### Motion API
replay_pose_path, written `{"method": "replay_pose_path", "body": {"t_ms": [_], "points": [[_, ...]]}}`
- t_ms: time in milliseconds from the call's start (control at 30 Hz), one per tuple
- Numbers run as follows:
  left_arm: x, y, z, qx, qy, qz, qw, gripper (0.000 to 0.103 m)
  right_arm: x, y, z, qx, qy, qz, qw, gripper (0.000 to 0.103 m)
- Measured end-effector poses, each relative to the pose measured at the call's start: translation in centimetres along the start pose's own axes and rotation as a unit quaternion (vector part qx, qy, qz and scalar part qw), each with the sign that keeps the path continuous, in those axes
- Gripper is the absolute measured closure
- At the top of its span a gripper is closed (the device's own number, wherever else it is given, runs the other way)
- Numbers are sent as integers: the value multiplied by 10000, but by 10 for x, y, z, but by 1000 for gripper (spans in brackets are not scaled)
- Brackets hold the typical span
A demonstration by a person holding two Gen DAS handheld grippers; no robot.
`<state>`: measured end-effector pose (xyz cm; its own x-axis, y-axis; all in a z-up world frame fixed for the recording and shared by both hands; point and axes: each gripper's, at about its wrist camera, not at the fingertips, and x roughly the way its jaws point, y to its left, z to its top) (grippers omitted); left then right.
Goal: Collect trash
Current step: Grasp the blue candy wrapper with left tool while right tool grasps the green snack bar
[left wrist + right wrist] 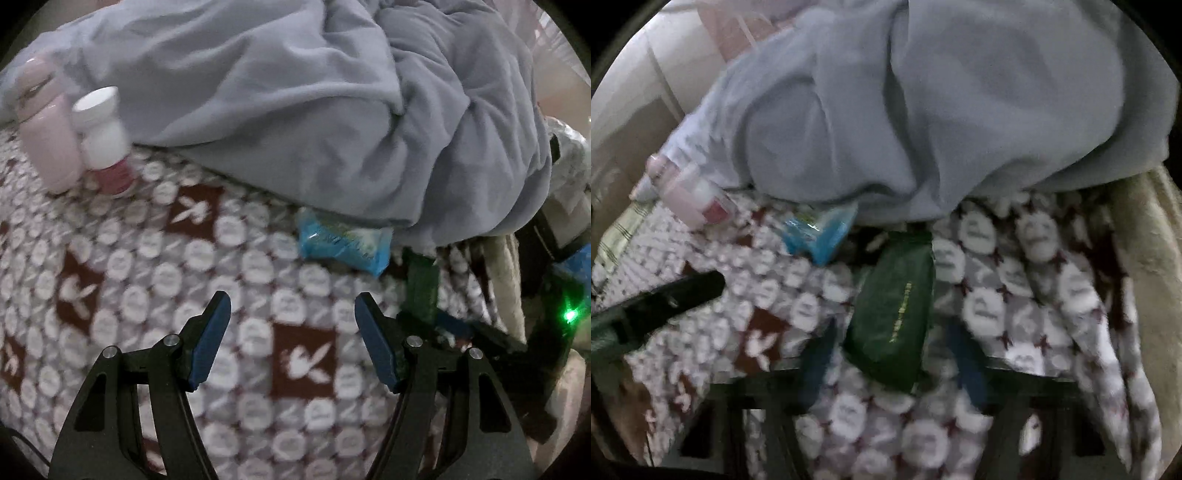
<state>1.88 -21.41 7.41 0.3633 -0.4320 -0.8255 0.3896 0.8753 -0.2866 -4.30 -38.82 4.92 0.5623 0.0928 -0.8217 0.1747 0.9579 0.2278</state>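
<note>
Pickup is the step in hand: right gripper (890, 354) straddles the green packet (894, 314) at frame centre (pad contact too blurred to tell), left gripper (291, 343) wide and empty, so next comes closing, then lifting.

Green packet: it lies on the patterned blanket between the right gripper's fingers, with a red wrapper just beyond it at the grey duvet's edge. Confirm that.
Wrong in one respect: the wrapper beyond the green packet is blue, not red, as the right wrist view shows. The rest holds: the packet lies on the patterned blanket, between the right gripper's fingers, below the grey duvet.
</note>
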Motion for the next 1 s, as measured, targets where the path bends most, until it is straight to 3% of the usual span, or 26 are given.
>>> {"method": "replay_pose_path", "body": {"t_ms": [100, 200, 367, 433, 467, 500, 567, 1000], "points": [[14, -14, 11, 159, -71, -169, 9997, 34, -14, -12, -4, 45, -165, 50, 9998, 70], [35, -27, 20, 279, -63, -214, 9994, 34, -34, -24, -11, 48, -254, 37, 9997, 71], [74, -40, 31, 382, 142, 34, 9992, 34, -58, -42, -27, 39, -245, 1, 9997, 71], [81, -41, 32, 361, 183, -90, 9991, 35, -63, -47, -33, 105, -247, 43, 9996, 71], [82, -40, 32, 314, 176, -167, 9992, 40, -66, -49, -36, 136, -267, 65, 9995, 71], [82, -39, 31, 261, 156, -262, 9992, 54, -66, -47, -36, 140, -280, 72, 9995, 71], [78, -38, 28, 242, 232, -366, 9988, 63, -70, -47, -40, 127, -303, 81, 9994, 71], [-4, -69, -37, 725, 136, -369, 9966, 65, -117, -39, -82, 67, -475, -20, 9988, 71]]}}
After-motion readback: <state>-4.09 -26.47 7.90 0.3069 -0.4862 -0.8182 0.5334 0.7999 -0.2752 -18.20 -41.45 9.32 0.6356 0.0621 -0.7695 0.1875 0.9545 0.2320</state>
